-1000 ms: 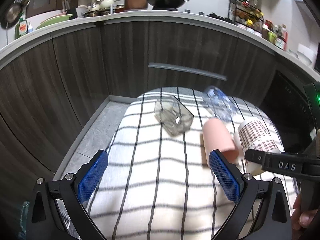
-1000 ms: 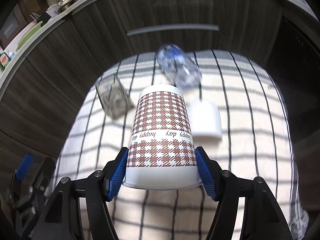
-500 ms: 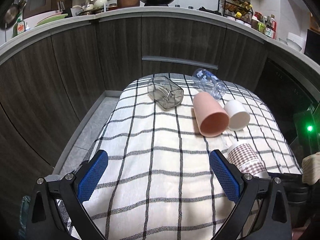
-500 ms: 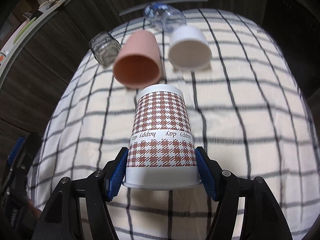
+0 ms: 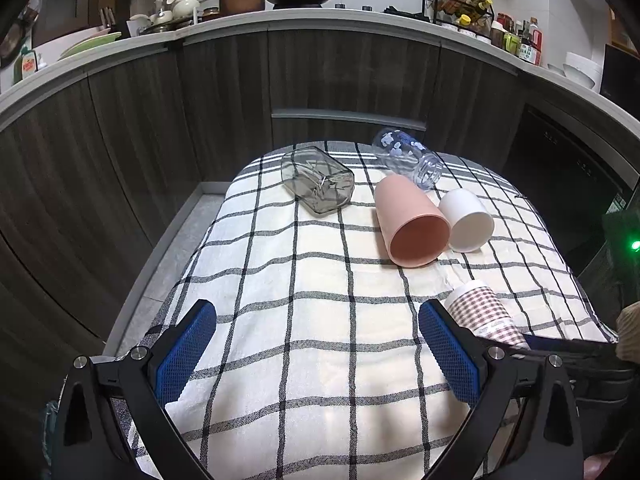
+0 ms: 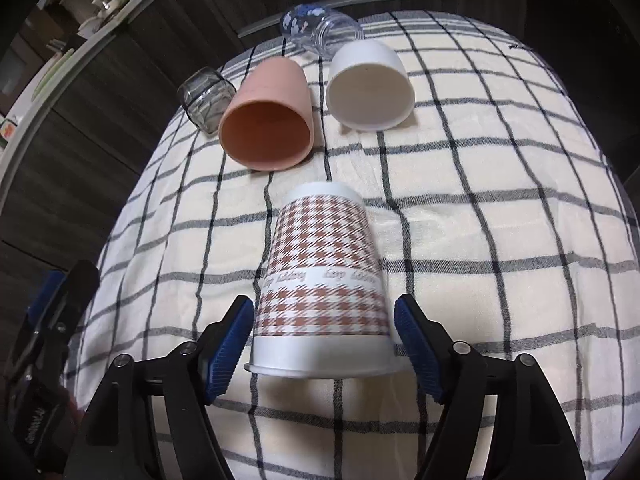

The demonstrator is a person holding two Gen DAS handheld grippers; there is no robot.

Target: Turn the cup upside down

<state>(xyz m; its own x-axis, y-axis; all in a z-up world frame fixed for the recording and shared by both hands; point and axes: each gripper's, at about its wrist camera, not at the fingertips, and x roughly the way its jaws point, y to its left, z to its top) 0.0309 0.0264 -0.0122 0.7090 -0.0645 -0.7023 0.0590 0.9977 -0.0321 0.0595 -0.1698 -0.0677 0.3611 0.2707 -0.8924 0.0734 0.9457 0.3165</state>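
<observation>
A paper cup (image 6: 322,280) with a brown houndstooth pattern stands upside down on the checked cloth (image 6: 480,208), rim down. My right gripper (image 6: 323,344) is open around its rim end, with a small gap between each blue pad and the cup. The cup also shows in the left wrist view (image 5: 484,312), at the right. My left gripper (image 5: 316,356) is open and empty over the near part of the cloth (image 5: 300,280).
A pink cup (image 6: 268,120), a white cup (image 6: 370,88), a square glass jar (image 6: 206,94) and a clear printed bottle (image 6: 320,30) lie on their sides at the far end of the cloth. Dark kitchen cabinets (image 5: 340,80) stand behind.
The right gripper carried the houndstooth cup back toward the near side, set it down rim-down, and opened its jaws off it. The left gripper drew back.
</observation>
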